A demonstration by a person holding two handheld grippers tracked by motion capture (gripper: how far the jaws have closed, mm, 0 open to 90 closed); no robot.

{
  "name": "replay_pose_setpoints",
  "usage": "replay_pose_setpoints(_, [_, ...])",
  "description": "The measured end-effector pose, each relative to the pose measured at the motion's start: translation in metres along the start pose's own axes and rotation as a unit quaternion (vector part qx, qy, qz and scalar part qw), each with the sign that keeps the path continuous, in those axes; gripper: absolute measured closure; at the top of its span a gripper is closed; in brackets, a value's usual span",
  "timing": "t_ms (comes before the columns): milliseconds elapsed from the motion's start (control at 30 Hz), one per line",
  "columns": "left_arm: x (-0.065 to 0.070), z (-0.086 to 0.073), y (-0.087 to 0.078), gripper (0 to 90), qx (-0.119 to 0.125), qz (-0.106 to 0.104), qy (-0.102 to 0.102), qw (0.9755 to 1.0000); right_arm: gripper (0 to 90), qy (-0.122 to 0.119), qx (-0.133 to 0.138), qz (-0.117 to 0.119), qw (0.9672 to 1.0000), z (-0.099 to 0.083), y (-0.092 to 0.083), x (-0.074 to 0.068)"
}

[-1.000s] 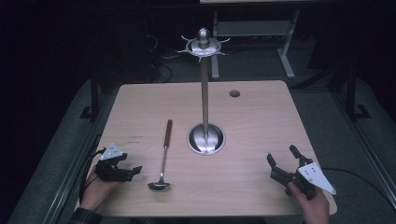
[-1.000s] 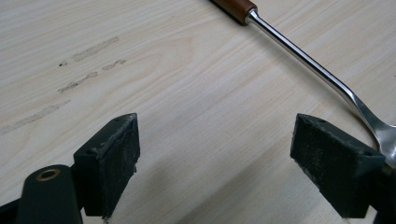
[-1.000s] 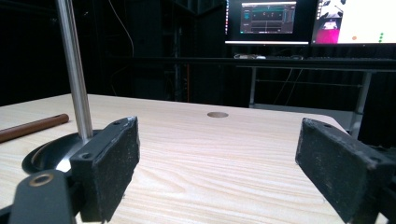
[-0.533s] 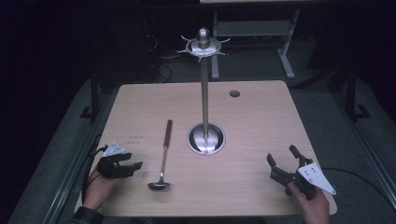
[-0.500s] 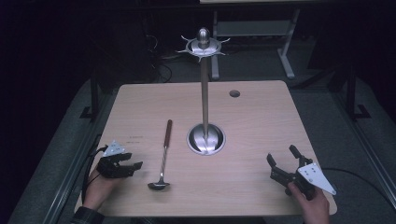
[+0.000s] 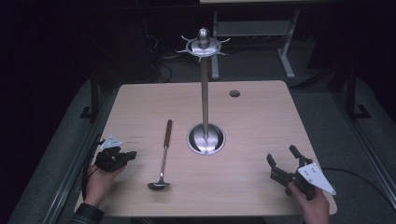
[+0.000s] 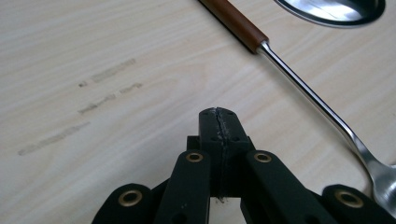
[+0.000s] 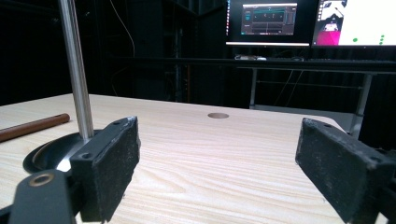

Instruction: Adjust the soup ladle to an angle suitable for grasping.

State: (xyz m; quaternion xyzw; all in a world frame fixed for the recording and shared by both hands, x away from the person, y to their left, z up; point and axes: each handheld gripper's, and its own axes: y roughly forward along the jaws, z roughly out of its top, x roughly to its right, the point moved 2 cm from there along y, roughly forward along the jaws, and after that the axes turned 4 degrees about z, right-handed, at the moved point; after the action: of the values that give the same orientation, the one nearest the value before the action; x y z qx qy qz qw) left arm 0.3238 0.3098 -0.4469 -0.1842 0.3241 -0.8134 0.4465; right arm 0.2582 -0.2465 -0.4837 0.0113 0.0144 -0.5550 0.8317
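Observation:
A ladle (image 6: 163, 156) with a brown handle and steel bowl lies on the wooden table (image 6: 261, 121), left of a tall steel utensil stand (image 6: 204, 93). My left gripper (image 6: 132, 155) rests at the table's left edge, pointing toward the ladle. Its jaws have just been closing and now meet with nothing between them, as the left gripper view shows (image 7: 218, 114); the ladle's shaft (image 7: 299, 88) runs past on the right, apart from the jaws. My right gripper (image 6: 281, 154) sits near the front right corner, open and empty (image 8: 219, 135), facing the stand's pole (image 8: 74, 70).
The stand's round base (image 6: 206, 139) sits mid-table, and hooks ring its top (image 6: 203, 45). A cable hole (image 6: 234, 93) lies at the back right. Monitors (image 8: 308, 21) glow beyond the table's far edge. Dark floor surrounds the table.
The left gripper's jaws have gone from spread to pressed together, with nothing caught between them. The right gripper and the ladle have not moved.

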Motion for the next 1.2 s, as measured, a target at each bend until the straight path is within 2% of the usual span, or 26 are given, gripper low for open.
replay_pose_setpoints(200, [-0.007, 0.007, 0.005, 90.0, -0.005, 0.011, -0.001, 0.9999, 13.0, 0.000, 0.000, 0.001, 1.0000, 0.000, 0.000, 0.000])
replay_pose_setpoints(400, [-0.011, 0.015, 0.011, 90.0, 0.003, 0.008, -0.010, 0.9999, 13.0, 0.000, 0.000, 0.000, 1.0000, 0.000, 0.000, 0.000])
replay_pose_setpoints(700, [-0.014, 0.030, 0.023, 90.0, 0.010, 0.008, -0.012, 0.9998, 13.0, 0.001, 0.000, 0.000, 1.0000, 0.000, 0.000, 0.000])
replay_pose_setpoints(733, [-0.014, 0.034, 0.026, 90.0, 0.012, 0.008, -0.006, 0.9999, 13.0, 0.001, -0.001, 0.000, 1.0000, 0.000, 0.000, 0.000])
replay_pose_setpoints(933, [-0.012, 0.043, 0.034, 90.0, 0.017, 0.006, -0.001, 0.9998, 13.0, 0.002, -0.002, 0.001, 1.0000, 0.000, 0.000, 0.000])
replay_pose_setpoints(1067, [-0.011, 0.048, 0.044, 90.0, 0.006, 0.006, 0.013, 0.9999, 13.0, 0.002, -0.002, 0.002, 1.0000, 0.000, 0.000, 0.000])
replay_pose_setpoints(1200, [-0.006, 0.054, 0.055, 90.0, 0.008, 0.004, 0.015, 0.9999, 13.0, 0.002, -0.002, 0.002, 1.0000, 0.000, 0.000, 0.000])
